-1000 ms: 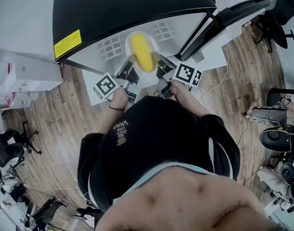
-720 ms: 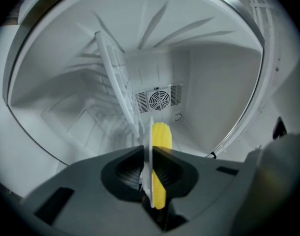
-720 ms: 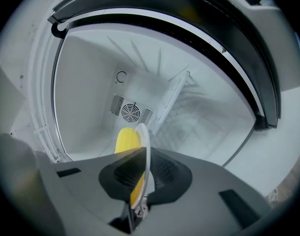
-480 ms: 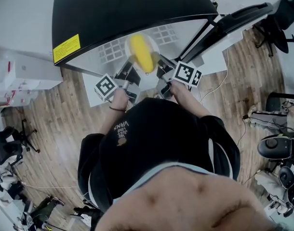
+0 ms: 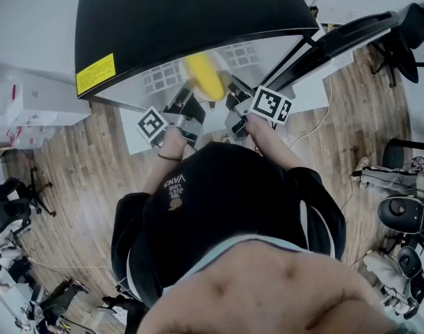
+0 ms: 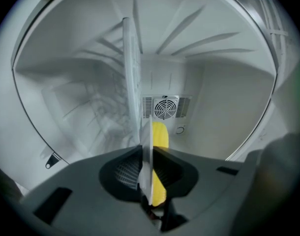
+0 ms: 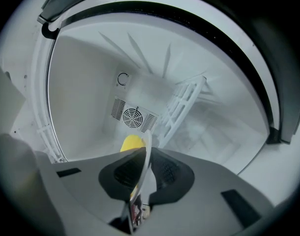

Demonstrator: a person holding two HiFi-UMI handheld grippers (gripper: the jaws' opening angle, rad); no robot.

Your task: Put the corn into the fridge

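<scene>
Two grippers clench the plate by its rim, left gripper and right gripper alike. The corn rides on it. Fan grille shows in gripper views only — not from the head.

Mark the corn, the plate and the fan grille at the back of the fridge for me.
corn [image 5: 205, 77], head view, middle of the yellow cob.
plate [image 6: 132, 73], left gripper view, its rim seen edge-on.
fan grille [image 7: 132, 116], right gripper view, centre of the round vent.

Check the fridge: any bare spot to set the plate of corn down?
Fridge looks bare inside. The white rack below the plate is free back to the fan vent and to either side. Crowded only at the opening: left gripper and right gripper clamp the plate's rim, corn on top.
</scene>
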